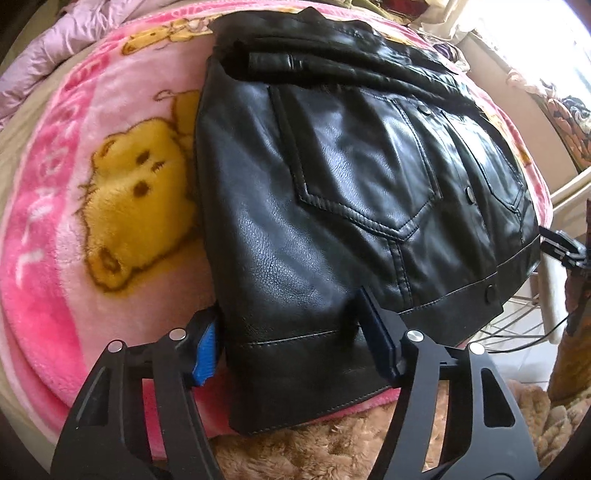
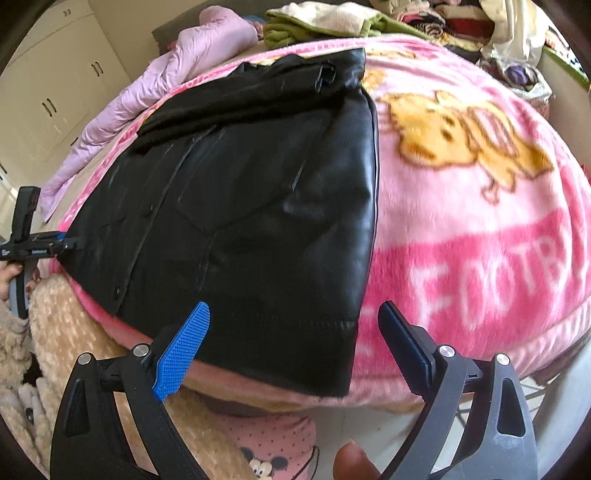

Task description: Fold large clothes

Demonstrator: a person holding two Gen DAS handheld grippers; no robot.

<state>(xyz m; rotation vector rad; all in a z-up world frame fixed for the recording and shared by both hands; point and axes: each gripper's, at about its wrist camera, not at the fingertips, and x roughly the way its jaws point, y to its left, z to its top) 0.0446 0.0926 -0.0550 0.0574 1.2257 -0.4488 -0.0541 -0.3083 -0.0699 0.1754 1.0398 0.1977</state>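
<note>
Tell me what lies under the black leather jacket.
The black leather jacket lies on a pink blanket printed with yellow bears; its hem overhangs the blanket's near edge. The blanket's print beneath the jacket is covered and cannot be seen.

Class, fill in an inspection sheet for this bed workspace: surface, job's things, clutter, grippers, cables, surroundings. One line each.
Surface: pink cartoon blanket spread on a bed.
Job's things: black leather jacket lying flat, already folded narrow, hem at the near bed edge.
Clutter: lilac quilted coat and a clothes pile at the far side.
Grippers: left hand-held gripper straddles the jacket's near left hem corner, pads not clearly pressing; right hand-held gripper open, over the near right hem corner.
Cables: thin dark wire past the bed edge, beside a wire rack.
Surroundings: cream cupboards, bright window, beige fleece below the edge.
</note>
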